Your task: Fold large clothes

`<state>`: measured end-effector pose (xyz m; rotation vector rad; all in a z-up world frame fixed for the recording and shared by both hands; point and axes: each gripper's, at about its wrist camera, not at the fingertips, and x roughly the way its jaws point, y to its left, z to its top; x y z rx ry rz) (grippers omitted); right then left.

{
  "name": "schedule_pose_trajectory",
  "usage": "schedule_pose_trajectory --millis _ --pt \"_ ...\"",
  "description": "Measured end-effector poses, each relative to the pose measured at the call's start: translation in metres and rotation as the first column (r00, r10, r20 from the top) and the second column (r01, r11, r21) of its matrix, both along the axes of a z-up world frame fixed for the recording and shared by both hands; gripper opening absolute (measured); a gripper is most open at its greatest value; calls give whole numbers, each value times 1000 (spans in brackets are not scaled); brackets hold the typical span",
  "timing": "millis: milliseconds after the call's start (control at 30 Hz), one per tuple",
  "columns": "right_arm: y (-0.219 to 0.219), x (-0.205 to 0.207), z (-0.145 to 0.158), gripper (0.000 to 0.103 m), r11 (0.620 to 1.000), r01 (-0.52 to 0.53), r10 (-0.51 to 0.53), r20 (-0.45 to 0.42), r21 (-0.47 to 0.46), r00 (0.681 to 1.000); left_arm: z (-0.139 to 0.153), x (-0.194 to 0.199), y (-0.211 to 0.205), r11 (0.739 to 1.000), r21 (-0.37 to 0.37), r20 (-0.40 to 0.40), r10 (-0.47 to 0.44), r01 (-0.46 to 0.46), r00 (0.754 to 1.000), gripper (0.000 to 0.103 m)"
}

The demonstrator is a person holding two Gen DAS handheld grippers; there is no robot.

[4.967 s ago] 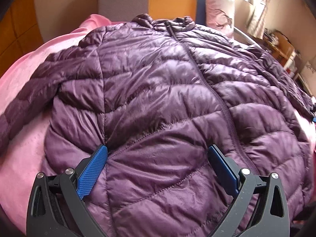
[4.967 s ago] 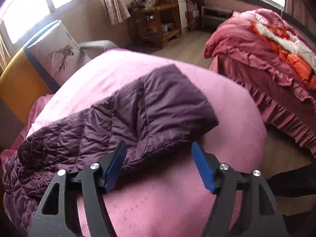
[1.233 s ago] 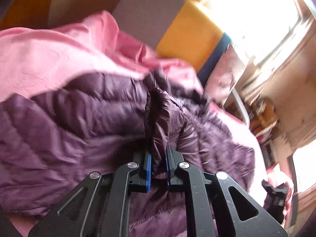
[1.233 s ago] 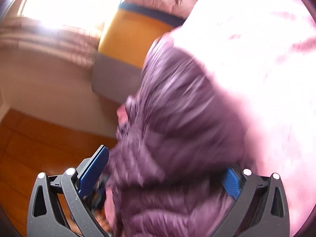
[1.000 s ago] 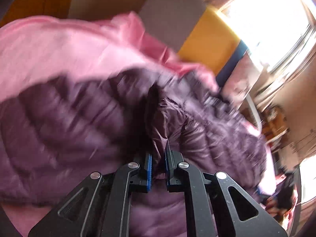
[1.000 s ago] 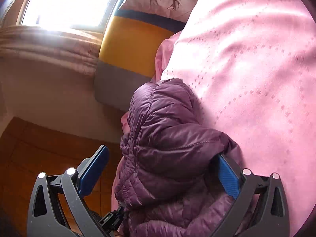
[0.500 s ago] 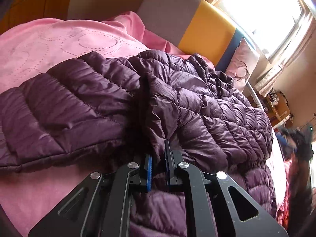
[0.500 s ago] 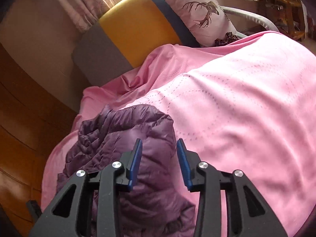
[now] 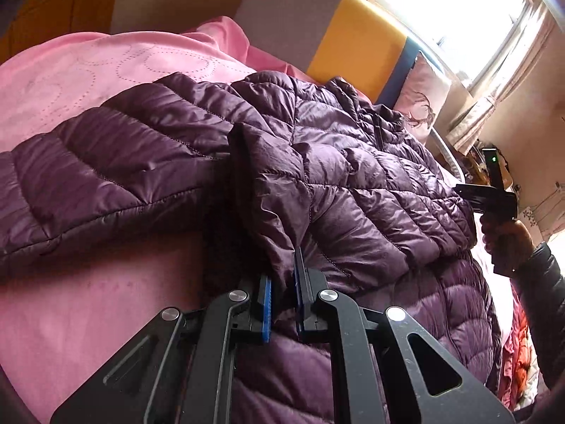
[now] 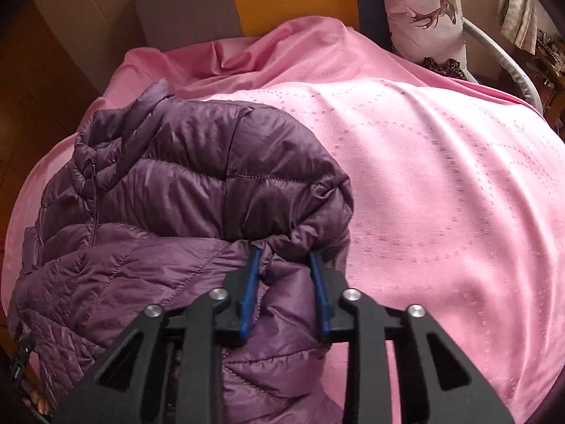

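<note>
A quilted purple down jacket (image 9: 353,183) lies on a pink bedspread (image 9: 88,81). One sleeve (image 9: 106,176) stretches out to the left. My left gripper (image 9: 281,268) is shut on a raised fold of the jacket, which stands up between its blue pads. In the right wrist view the jacket (image 10: 176,194) is bunched at the left of the bedspread (image 10: 441,176). My right gripper (image 10: 284,256) has its jaws closing, and its pads press on a puffed fold at the jacket's edge. A person's hand (image 9: 505,236) shows at the jacket's far right in the left wrist view.
A grey and yellow headboard (image 9: 353,35) stands behind the bed, with a deer-print pillow (image 10: 423,7) against it. A bright window (image 9: 459,10) and curtains lie beyond. Wide bare bedspread spreads to the right of the jacket in the right wrist view.
The right gripper's jaws went from wide open around the jacket to closed on a fold of it, and its view swung round. The left gripper kept its grip and moved across the bed.
</note>
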<state>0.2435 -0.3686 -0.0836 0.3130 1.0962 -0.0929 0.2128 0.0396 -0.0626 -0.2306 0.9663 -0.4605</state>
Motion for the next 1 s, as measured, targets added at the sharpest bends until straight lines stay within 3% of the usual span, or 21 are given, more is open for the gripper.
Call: schedule_pose_trajectory --millis 133,233,267,333,433,533,600,633,667,800,900,1000 --pt "-14 -25 24 8 996 82 -78 97 -35 992 12 1 -9 1000 7 33 -29 29 999 9" --pt "-33 -51 41 6 978 206 -205 178 17 962 28 8 -26 998 -6 79 -60 61 995 9" --pt "-42 -52 42 0 967 253 -252 182 18 950 33 13 -33 997 -5 94 -73 73 993 9" --pt "-66 -52 24 0 933 357 -359 129 39 925 42 25 -54 995 23 136 -101 98 986 9" --pt "-94 -64 10 0 891 441 -450 83 108 889 34 54 -79 992 96 121 -99 88 988 9" --pt "-96 -82 31 8 898 425 -438 146 109 887 14 76 -84 990 130 58 -55 47 997 9" --pt "-86 -97 51 26 910 394 -414 210 129 886 4 83 -82 992 122 33 -41 36 999 9" --pt "-77 -103 60 43 917 376 -397 238 133 886 3 84 -82 992 124 35 -39 35 999 9" --pt "-62 -106 68 51 927 355 -375 258 123 890 3 83 -83 991 127 39 -41 36 998 9" --pt "15 -87 62 56 978 208 -206 250 19 946 1 83 -90 989 147 58 -28 19 998 9" --pt "46 -66 19 60 967 193 -170 144 -163 975 -3 92 -92 985 168 56 25 -34 998 9" --pt "47 -63 -7 63 957 213 -178 182 -195 967 -14 98 -93 983 180 34 22 -28 999 12"
